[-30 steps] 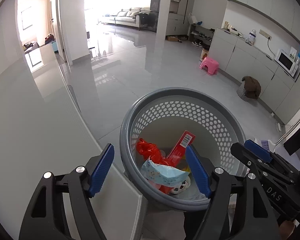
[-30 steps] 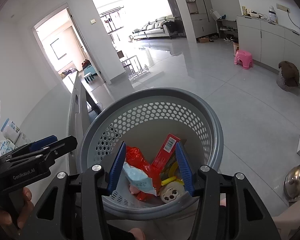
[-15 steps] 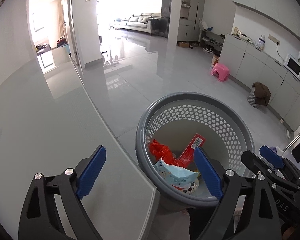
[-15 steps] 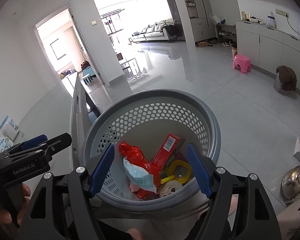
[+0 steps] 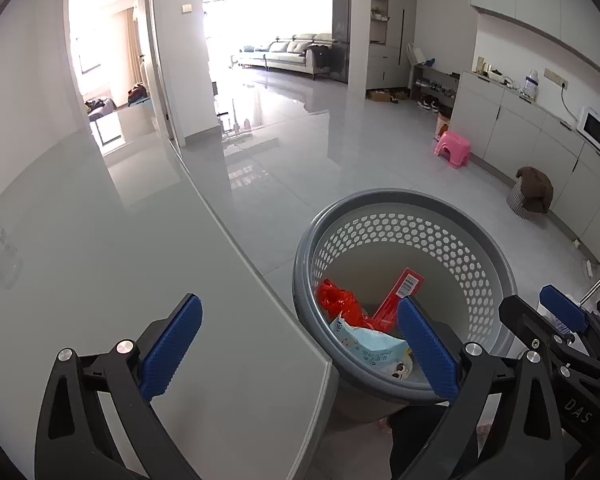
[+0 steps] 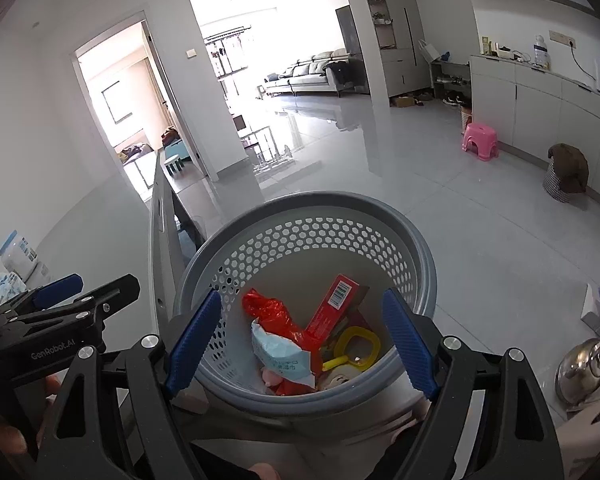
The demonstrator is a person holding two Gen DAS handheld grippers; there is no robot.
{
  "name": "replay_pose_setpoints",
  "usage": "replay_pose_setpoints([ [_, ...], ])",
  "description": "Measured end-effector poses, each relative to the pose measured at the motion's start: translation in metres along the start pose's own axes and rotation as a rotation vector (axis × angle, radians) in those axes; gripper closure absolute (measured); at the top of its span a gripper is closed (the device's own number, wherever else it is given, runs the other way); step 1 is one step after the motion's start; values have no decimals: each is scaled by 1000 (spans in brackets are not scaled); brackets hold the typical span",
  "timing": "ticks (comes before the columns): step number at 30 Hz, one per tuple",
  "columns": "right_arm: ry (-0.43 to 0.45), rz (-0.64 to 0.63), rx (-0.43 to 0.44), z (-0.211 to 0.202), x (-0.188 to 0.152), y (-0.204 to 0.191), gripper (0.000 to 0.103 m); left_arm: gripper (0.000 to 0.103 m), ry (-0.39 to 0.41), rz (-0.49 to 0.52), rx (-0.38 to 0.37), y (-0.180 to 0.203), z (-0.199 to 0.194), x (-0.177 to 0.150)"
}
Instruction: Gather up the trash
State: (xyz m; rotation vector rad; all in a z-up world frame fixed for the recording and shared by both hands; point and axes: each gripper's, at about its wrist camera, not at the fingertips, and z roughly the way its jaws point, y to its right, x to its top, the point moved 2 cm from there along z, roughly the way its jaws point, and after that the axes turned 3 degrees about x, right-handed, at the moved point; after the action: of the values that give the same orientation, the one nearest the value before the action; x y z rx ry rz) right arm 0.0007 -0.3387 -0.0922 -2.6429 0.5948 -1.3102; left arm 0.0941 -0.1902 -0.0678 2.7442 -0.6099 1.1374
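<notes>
A grey perforated basket (image 5: 460,248) stands on the floor by the table corner; it also shows in the right wrist view (image 6: 420,256). Inside lie a red wrapper (image 6: 268,312), a red box with a barcode (image 6: 334,304), a pale blue packet (image 6: 280,354) and a yellow ring toy (image 6: 358,346). My left gripper (image 5: 300,346) is open and empty over the table edge, left of the basket. My right gripper (image 6: 300,340) is open and empty, above the basket's near rim.
A glossy grey table (image 5: 120,280) fills the left. White and blue packets (image 6: 16,256) lie at its left end. A pink stool (image 5: 452,148) and a dark-covered basket (image 5: 530,194) stand by the cabinets. A metal kettle (image 6: 584,364) is at lower right.
Both grippers have opened wider and drawn back. The left one has shifted left, from over the basket to over the table edge. The trash in the basket has not moved.
</notes>
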Motion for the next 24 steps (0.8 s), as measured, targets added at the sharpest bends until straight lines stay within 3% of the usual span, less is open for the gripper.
replay_pose_setpoints([
  [24, 24, -40, -18, -19, -4, -17, 24, 6, 35, -7, 62, -12, -22, -10],
])
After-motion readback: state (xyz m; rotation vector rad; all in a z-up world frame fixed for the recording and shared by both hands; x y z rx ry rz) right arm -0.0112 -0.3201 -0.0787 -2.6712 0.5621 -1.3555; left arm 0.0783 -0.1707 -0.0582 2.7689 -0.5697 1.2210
